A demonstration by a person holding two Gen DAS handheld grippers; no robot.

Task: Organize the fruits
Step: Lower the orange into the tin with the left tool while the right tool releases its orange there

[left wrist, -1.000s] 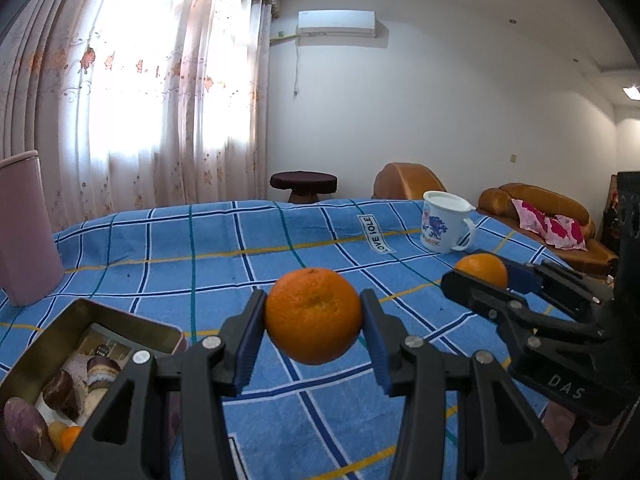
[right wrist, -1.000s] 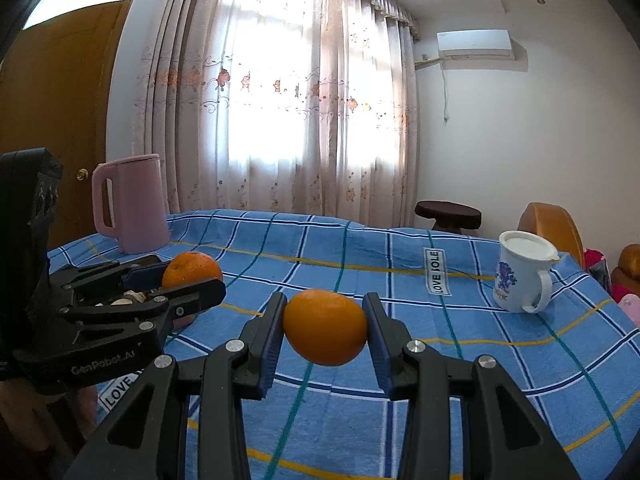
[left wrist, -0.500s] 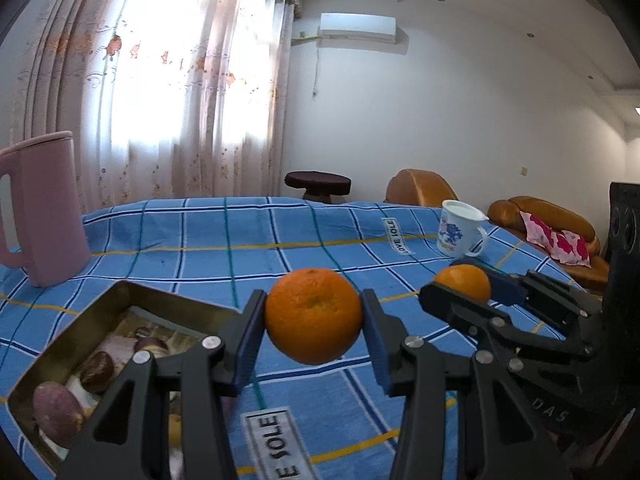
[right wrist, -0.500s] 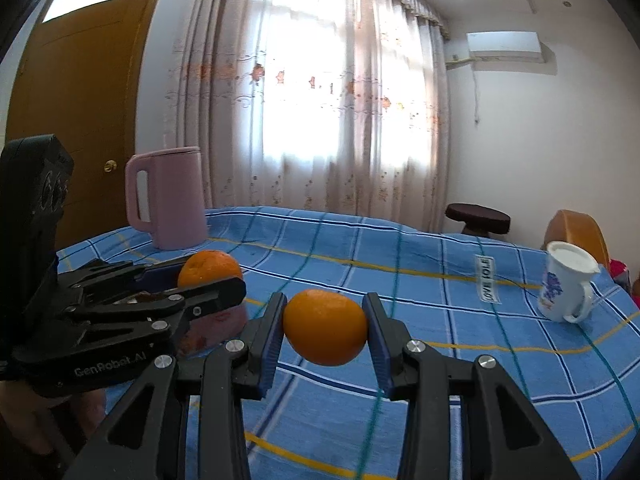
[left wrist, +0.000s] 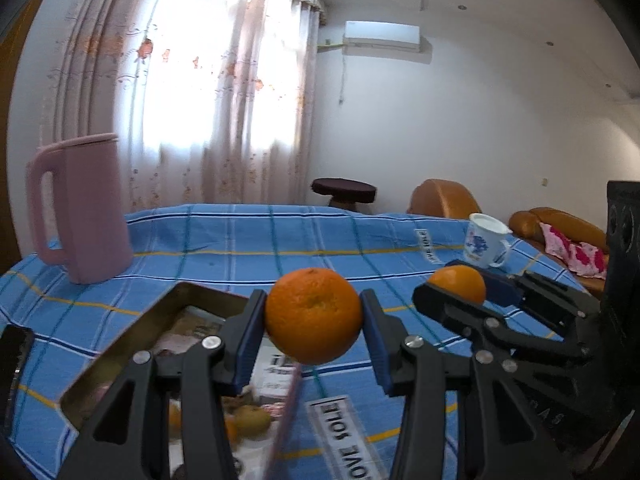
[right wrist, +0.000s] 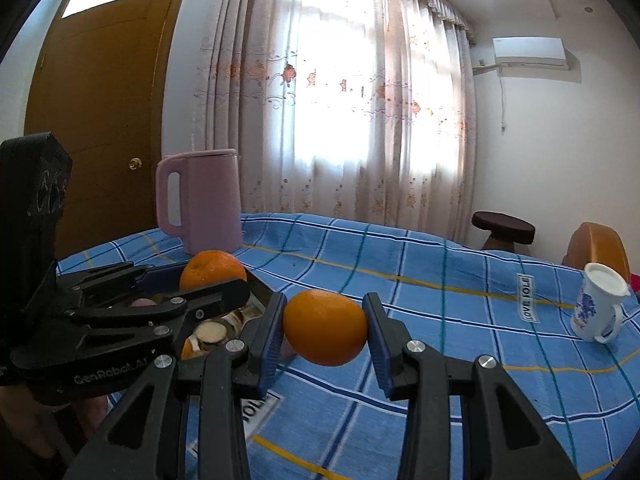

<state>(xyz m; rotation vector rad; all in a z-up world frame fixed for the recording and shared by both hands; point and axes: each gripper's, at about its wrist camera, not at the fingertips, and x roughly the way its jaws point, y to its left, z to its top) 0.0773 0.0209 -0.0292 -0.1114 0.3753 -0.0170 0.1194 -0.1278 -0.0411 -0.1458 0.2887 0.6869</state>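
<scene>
My left gripper (left wrist: pixel 313 316) is shut on an orange (left wrist: pixel 314 314) and holds it above the table, just right of a metal tin (left wrist: pixel 120 344) that holds several small fruits. My right gripper (right wrist: pixel 325 330) is shut on a second orange (right wrist: pixel 325 328), also in the air. In the left wrist view the right gripper (left wrist: pixel 460 292) and its orange (left wrist: pixel 457 283) sit to the right. In the right wrist view the left gripper (right wrist: pixel 200 280) and its orange (right wrist: pixel 212 269) hang over the tin (right wrist: pixel 256 286) at the left.
A pink jug (left wrist: pixel 82 210) stands at the table's far left, also in the right wrist view (right wrist: pixel 202 200). A white printed mug (left wrist: pixel 485 245) stands at the far right and shows in the right wrist view (right wrist: pixel 598 307). A blue checked cloth (left wrist: pixel 240 240) covers the table. A dark object (left wrist: pixel 14 360) lies at the left edge.
Both grippers have swung left with their oranges. The tin has come closer under the left gripper and the jug has come into full view.
</scene>
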